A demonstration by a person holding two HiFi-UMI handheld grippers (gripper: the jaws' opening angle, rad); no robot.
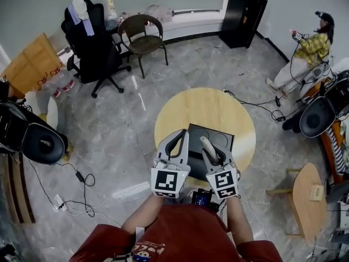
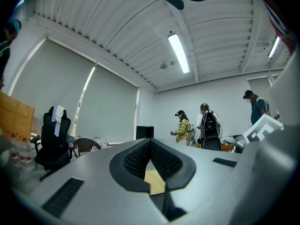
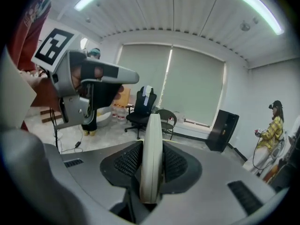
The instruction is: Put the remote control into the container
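A white remote control [image 1: 206, 145] stands edge-on between the pads of my right gripper [image 1: 211, 153], which is shut on it. In the right gripper view the remote [image 3: 152, 158] rises upright out of the jaws. Both grippers hover over the near side of a black container [image 1: 228, 139] on a round wooden table [image 1: 188, 111]. My left gripper [image 1: 175, 142] is just left of the right one, its fingertips [image 2: 150, 142] touching with nothing held. The left gripper [image 3: 89, 86] also shows at the upper left of the right gripper view.
A black office chair [image 1: 92, 42] and a brown chair [image 1: 143, 37] stand beyond the table. A black cabinet [image 1: 242, 15] is at the back right. A person [image 1: 311, 48] stands at the far right. A small wooden side table [image 1: 308, 198] sits at the right, and cables [image 1: 82, 179] lie on the floor.
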